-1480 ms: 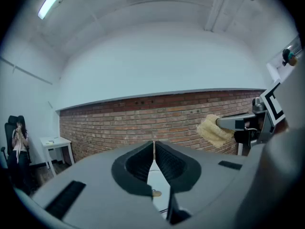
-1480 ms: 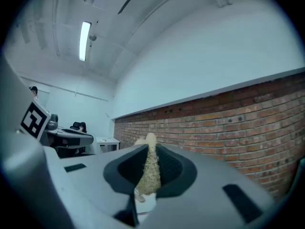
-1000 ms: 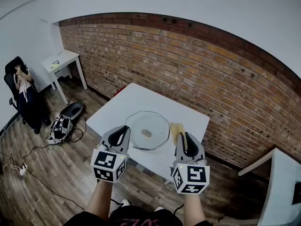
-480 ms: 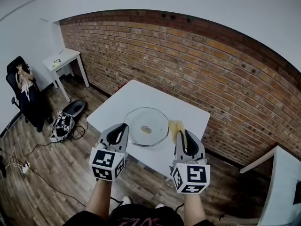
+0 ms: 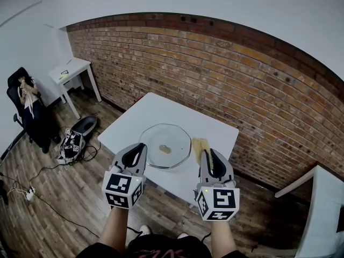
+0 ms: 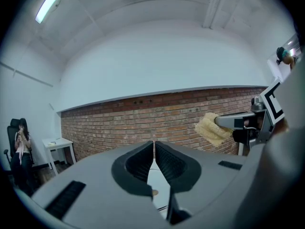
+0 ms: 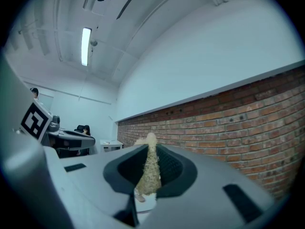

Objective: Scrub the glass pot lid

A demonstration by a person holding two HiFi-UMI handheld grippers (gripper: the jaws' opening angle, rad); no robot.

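Neither gripper has shifted since the earlier frames. Left gripper [image 5: 140,148]: jaws closed together, nothing between them. Right gripper [image 5: 207,156]: jaws clamped on a yellow loofah scrubber [image 5: 201,146]. Just ahead, between the 2 grippers, the glass pot lid [image 5: 174,138] lies flat on the white table [image 5: 156,112].

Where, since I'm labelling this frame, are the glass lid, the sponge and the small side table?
glass lid [image 5: 175,138]: head view, the glass beside its knob.
sponge [image 5: 201,146]: head view, the end past the jaws.
small side table [image 5: 72,67]: head view, its top.

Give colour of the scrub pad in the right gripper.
Pale straw-yellow, coarse fibrous scrub pad; shows best in the right gripper view.
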